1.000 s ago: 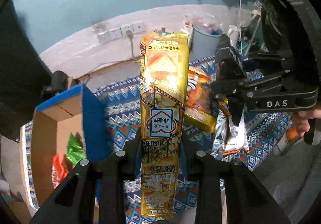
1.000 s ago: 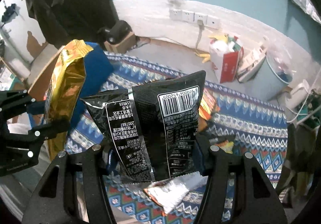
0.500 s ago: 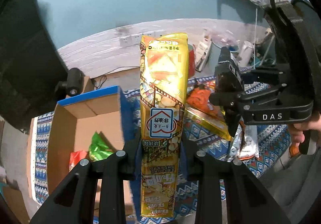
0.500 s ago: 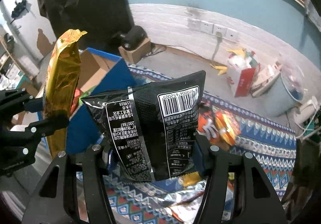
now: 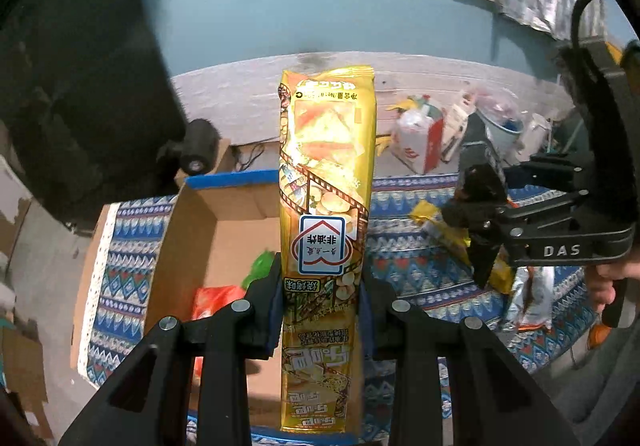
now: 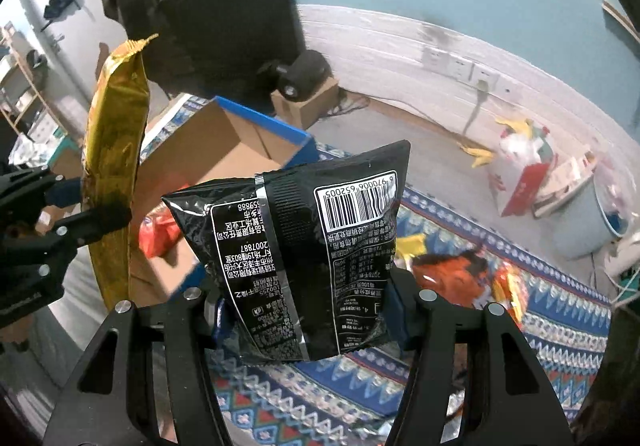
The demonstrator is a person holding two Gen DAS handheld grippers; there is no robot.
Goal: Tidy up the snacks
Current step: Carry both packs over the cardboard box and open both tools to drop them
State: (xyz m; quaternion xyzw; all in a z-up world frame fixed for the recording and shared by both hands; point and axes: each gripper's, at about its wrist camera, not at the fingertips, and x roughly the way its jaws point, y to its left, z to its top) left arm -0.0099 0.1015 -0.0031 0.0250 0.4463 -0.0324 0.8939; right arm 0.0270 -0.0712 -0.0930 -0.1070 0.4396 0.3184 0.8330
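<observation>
My left gripper [image 5: 320,286] is shut on a tall yellow snack packet [image 5: 326,186], held upright above an open cardboard box [image 5: 216,230] with blue-edged flaps. A green packet [image 5: 260,266] and a red one [image 5: 214,298] lie inside the box. My right gripper [image 6: 306,308] is shut on a black crisp bag [image 6: 304,246], barcode side facing the camera, over the patterned rug just right of the box [image 6: 224,150]. In the right wrist view, the left gripper [image 6: 86,216] and its yellow packet [image 6: 116,166] hang at the left.
Loose orange and yellow snack packets [image 6: 464,278] lie on the blue patterned rug [image 6: 560,326]. A red and white bag [image 6: 524,174] and a pale bin [image 6: 600,222] stand by the far wall. A black wheeled object [image 6: 304,78] sits on a small carton behind the box.
Both grippers have carried their packets leftwards across the rug. The cardboard box has come from the left edge to lie under the yellow packet, and the loose snacks have slid off to the right.
</observation>
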